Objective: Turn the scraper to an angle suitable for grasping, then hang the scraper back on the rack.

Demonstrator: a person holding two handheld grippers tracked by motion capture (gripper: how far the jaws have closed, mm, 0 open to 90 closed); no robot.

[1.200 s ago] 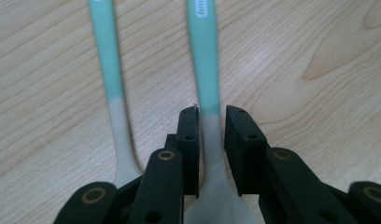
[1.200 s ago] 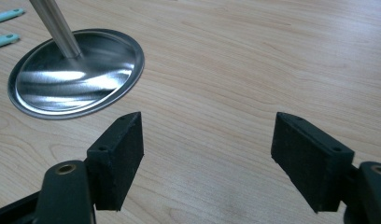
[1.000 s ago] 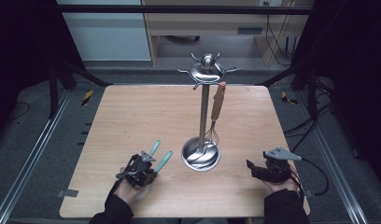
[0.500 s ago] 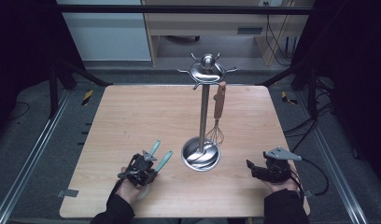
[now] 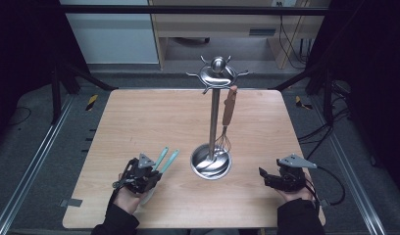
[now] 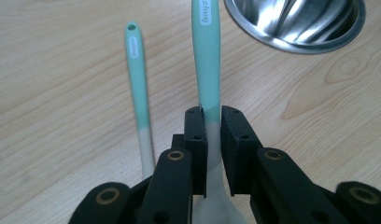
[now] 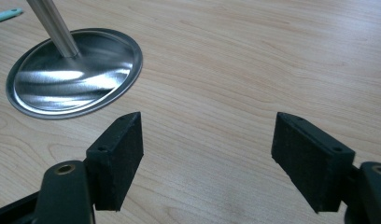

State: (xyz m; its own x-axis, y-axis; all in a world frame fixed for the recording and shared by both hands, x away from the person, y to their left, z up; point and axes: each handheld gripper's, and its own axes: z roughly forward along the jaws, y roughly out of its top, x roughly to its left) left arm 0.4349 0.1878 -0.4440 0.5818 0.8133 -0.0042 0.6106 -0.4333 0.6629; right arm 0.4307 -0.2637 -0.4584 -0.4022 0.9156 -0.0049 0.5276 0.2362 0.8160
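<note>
While the right tool (image 7: 207, 154) gapes over grainy wooden worktop (image 5: 154, 122), the left tool (image 6: 212, 135) clamps a smooth mint-handled silicone spatula (image 6: 208, 60).

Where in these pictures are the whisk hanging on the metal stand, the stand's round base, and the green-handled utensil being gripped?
whisk (image 5: 229, 108), high view, on its brown handle.
stand's round base (image 7: 76, 74), right gripper view, on the shiny dish.
green-handled utensil (image 6: 207, 56), left gripper view, on the handle above the jaws.

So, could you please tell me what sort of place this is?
Probably a lab recording station, not a kitchen: a bare wooden table on a metal frame, dark curtains at the sides, and cables trailing over the floor.
</note>
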